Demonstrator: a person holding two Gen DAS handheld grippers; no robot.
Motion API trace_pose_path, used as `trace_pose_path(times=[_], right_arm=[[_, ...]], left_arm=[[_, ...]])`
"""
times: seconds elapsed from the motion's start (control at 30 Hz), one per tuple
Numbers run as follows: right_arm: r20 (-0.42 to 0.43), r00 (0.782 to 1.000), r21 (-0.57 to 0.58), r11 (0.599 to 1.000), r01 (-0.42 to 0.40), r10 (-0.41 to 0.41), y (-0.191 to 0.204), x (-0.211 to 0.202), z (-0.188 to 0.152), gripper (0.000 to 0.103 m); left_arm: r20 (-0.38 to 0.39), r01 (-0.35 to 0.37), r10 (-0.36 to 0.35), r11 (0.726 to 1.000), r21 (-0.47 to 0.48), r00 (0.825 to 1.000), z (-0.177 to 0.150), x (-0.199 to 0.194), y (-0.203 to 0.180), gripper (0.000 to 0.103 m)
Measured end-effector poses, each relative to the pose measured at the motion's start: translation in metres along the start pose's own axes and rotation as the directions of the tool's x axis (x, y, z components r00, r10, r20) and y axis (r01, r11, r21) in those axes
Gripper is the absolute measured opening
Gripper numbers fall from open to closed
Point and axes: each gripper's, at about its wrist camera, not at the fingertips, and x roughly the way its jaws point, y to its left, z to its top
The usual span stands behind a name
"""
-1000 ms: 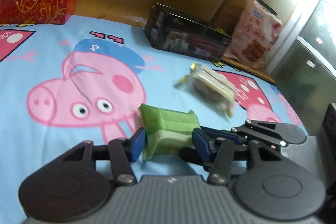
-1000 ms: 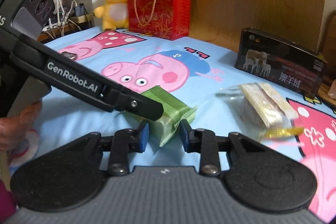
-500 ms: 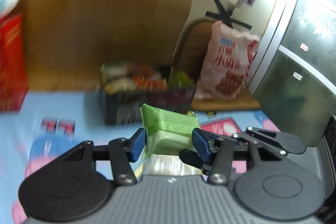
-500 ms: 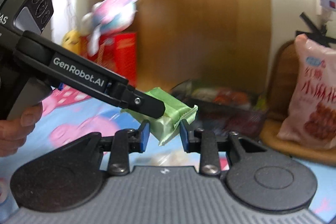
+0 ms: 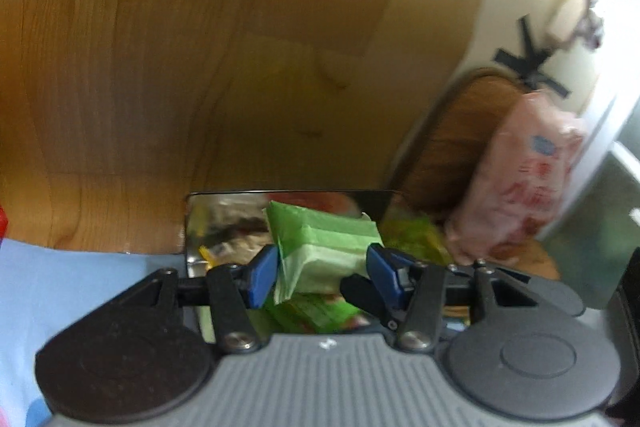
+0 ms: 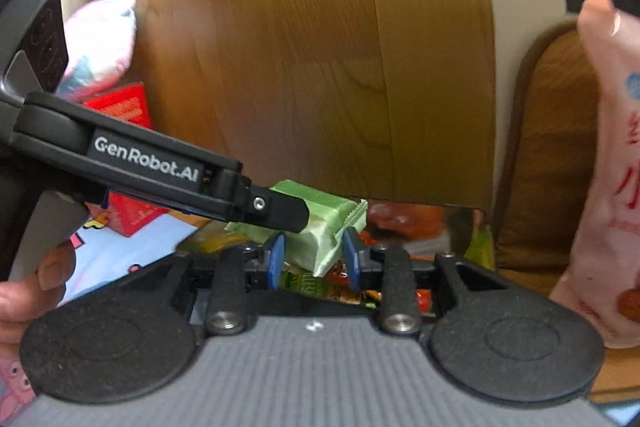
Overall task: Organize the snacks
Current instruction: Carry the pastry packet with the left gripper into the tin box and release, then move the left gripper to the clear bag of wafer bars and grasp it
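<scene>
Both grippers hold one green snack packet (image 5: 324, 251), also in the right wrist view (image 6: 320, 227). My left gripper (image 5: 320, 273) is shut on it across its width. My right gripper (image 6: 314, 259) is shut on its crimped end. The left gripper's body (image 6: 160, 167) crosses the right wrist view from the left. The packet hangs over the open snack box (image 5: 192, 227), whose shiny inner wall shows several wrappers; in the right wrist view the box (image 6: 460, 223) lies just beyond the fingers.
A wooden headboard (image 5: 200, 47) rises right behind the box. A pink snack bag (image 5: 528, 179) leans on a brown chair (image 6: 560, 147) at the right. A red gift box (image 6: 124, 155) and plush toy (image 6: 100, 47) stand at the left on the blue bedsheet (image 5: 60, 287).
Both grippers lifted the green packet off the bedsheet and carried it forward to above the open box. The clear-wrapped snack on the sheet has left view.
</scene>
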Motion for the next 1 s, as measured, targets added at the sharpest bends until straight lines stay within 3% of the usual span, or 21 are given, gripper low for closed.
trace_pose_path(times=[0.1, 0.2, 0.3, 0.4, 0.53, 0.6, 0.77, 1.0], right_arm=[[0.012, 1.0, -0.002, 1.0, 0.029, -0.029, 0.001, 0.0, -0.003, 0.05], [0.031, 0.999, 0.022, 1.0, 0.022, -0.023, 0.0, -0.017, -0.005, 0.05], [0.048, 0.999, 0.059, 0.998, -0.008, 0.005, 0.0, -0.054, -0.017, 0.052], [-0.007, 0.998, 0.091, 0.994, -0.063, 0.064, 0.002, -0.091, -0.042, 0.057], [-0.126, 0.987, 0.112, 0.99, -0.086, 0.1, 0.014, -0.117, -0.08, 0.058], [-0.154, 0.981, 0.122, 0.988, -0.097, 0.115, 0.022, -0.126, -0.095, 0.059], [-0.148, 0.973, 0.154, 0.976, -0.152, 0.175, 0.043, -0.151, -0.106, 0.062], [-0.15, 0.955, 0.043, 0.967, -0.251, 0.255, 0.085, -0.177, -0.127, 0.071]], left_arm=[[0.005, -0.043, 0.043, 0.999, 0.013, 0.999, -0.002, 0.009, 0.002, 0.062], [0.03, -0.044, 0.044, 0.999, 0.015, 0.999, -0.009, -0.003, 0.0, 0.067], [0.059, -0.008, 0.007, 1.0, 0.012, 0.998, -0.023, -0.031, -0.001, 0.068], [0.048, 0.043, -0.044, 0.999, 0.023, 0.998, -0.051, -0.059, -0.004, 0.071], [-0.11, 0.095, -0.095, 0.995, -0.002, 0.989, -0.101, -0.056, -0.004, 0.071], [-0.182, 0.097, -0.099, 0.995, -0.015, 0.978, -0.124, -0.049, -0.004, 0.06], [-0.16, 0.123, -0.139, 0.987, -0.107, 0.977, -0.158, -0.083, 0.002, 0.057], [-0.116, 0.093, -0.105, 0.991, -0.1, 0.988, -0.216, -0.138, -0.002, 0.058]])
